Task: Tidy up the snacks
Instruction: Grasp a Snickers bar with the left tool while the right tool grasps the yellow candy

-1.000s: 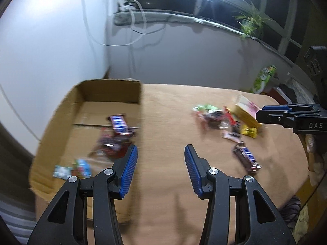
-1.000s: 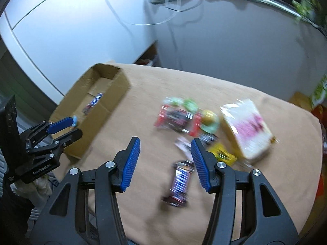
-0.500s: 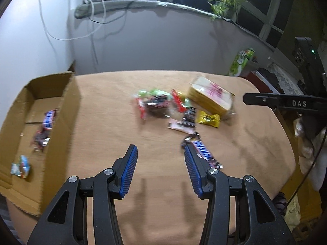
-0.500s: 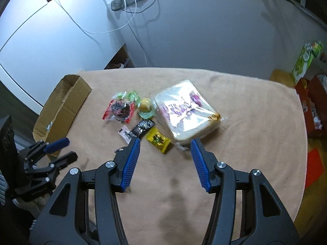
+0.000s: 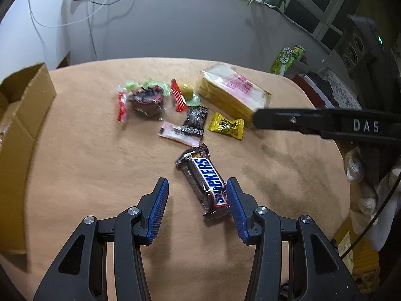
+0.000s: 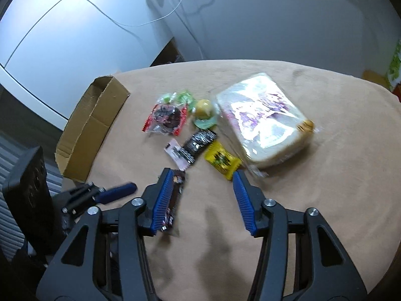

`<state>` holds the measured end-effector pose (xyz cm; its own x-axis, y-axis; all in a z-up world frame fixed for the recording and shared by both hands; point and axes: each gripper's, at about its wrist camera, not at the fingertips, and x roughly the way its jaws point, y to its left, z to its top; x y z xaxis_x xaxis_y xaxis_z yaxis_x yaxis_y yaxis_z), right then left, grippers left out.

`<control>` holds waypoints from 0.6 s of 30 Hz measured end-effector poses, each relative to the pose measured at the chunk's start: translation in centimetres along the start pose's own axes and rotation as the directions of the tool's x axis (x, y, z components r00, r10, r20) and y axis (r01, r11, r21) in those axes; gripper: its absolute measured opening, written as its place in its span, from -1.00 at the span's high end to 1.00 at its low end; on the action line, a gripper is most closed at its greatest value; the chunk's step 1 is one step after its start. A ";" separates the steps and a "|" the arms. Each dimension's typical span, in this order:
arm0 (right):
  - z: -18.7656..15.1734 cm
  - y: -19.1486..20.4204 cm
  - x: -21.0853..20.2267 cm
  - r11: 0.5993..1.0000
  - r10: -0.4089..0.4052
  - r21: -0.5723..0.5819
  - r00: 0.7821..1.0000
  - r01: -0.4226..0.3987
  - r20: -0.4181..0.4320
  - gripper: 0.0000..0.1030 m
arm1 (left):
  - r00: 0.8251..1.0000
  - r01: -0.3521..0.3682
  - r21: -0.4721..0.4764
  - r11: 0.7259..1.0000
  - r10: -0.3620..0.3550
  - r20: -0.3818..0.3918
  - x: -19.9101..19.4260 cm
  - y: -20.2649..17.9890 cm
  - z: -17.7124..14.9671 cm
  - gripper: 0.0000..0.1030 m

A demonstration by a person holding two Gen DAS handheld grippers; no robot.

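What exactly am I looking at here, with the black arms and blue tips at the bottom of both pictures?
Those are handheld tongs, one in each of a person's hands, each carrying a wide-angle camera that looks along its own fingers. One picture comes from the left tongs, the other from the right tongs. Both stand open and hold nothing; the right ones have just narrowed a little. On the tan table lie a Snickers bar between the left tongs' fingers, a yellow candy, small wrapped sweets, and a bagged loaf of sliced bread. A cardboard box sits at the table's left edge.
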<state>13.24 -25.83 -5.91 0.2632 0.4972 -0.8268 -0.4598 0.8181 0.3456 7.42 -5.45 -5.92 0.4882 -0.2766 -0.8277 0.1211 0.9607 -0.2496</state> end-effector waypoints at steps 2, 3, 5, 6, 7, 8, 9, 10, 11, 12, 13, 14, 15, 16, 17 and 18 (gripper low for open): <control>0.4 0.3 0.8 1.000 0.006 -0.005 1.000 -0.006 -0.009 0.13 | 1.000 0.005 -0.005 1.000 -0.005 -0.011 0.6 -0.2 -0.1 0.09; 0.7 0.4 1.3 1.000 0.007 -0.006 1.000 -0.007 -0.014 0.13 | 1.000 0.007 -0.007 1.000 -0.007 -0.016 0.7 -0.2 -0.2 0.09; 1.1 0.6 2.1 1.000 0.002 -0.012 1.000 -0.002 -0.021 0.13 | 1.000 0.005 -0.010 1.000 -0.005 -0.021 1.1 -0.3 -0.3 0.09; 1.3 0.6 2.5 1.000 -0.005 -0.016 1.000 0.004 -0.025 0.13 | 1.000 0.003 -0.012 1.000 -0.003 -0.023 1.2 -0.3 -0.2 0.09; 1.5 0.6 2.9 1.000 -0.011 -0.019 1.000 0.011 -0.029 0.13 | 1.000 0.002 -0.015 1.000 -0.002 -0.025 1.4 -0.2 -0.2 0.09; 1.6 0.6 3.1 1.000 -0.017 -0.022 0.999 0.016 -0.031 0.13 | 1.000 0.002 -0.019 1.000 -0.002 -0.030 1.6 -0.2 -0.2 0.09; 1.8 0.4 3.4 0.999 -0.023 -0.024 0.999 0.023 -0.034 0.13 | 0.999 0.003 -0.021 1.000 -0.004 -0.033 1.8 -0.2 -0.2 0.09; 1.9 0.3 3.6 0.999 -0.027 -0.025 0.999 0.026 -0.037 0.16 | 0.999 0.003 -0.022 1.000 -0.004 -0.035 1.9 -0.1 -0.2 0.09; 2.0 0.3 3.8 0.999 -0.033 -0.027 0.999 0.032 -0.038 0.19 | 0.999 0.003 -0.023 1.000 -0.004 -0.036 2.0 -0.1 -0.2 0.09; 2.1 0.2 4.0 0.999 -0.040 -0.031 0.998 0.039 -0.040 0.24 | 0.999 0.003 -0.023 1.000 -0.004 -0.036 2.0 -0.1 -0.2 0.09; 2.1 0.3 4.2 0.998 -0.048 -0.035 0.998 0.047 -0.042 0.26 | 0.999 0.002 -0.022 1.000 -0.003 -0.036 2.1 -0.1 -0.3 0.09; 2.2 0.3 4.4 0.998 -0.055 -0.043 0.997 0.053 -0.045 0.26 | 0.999 0.001 -0.021 1.000 -0.002 -0.036 2.1 -0.1 -0.2 0.09; 2.3 0.3 4.5 0.997 -0.061 -0.049 0.997 0.059 -0.045 0.27 | 0.999 0.000 -0.021 1.000 0.000 -0.036 2.1 0.0 -0.3 0.09; 2.3 0.4 4.6 0.996 -0.072 -0.060 0.996 0.069 -0.045 0.27 | 0.999 -0.002 -0.019 1.000 0.001 -0.036 2.2 0.0 -0.3 0.09; 2.3 0.6 4.7 0.994 -0.089 -0.073 0.995 0.085 -0.044 0.27 | 0.999 -0.004 -0.018 1.000 0.003 -0.036 2.2 -0.1 -0.3 0.09; 2.3 0.8 4.9 0.990 -0.110 -0.089 0.993 0.106 -0.042 0.27 | 0.999 -0.004 -0.017 1.000 0.003 -0.038 2.2 -0.1 -0.4 0.09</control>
<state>16.09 -22.05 -8.60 0.2766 0.3918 -0.8775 -0.5033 0.8369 0.2150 8.18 -6.17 -7.94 0.4557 -0.2738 -0.8470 0.1047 0.9614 -0.2545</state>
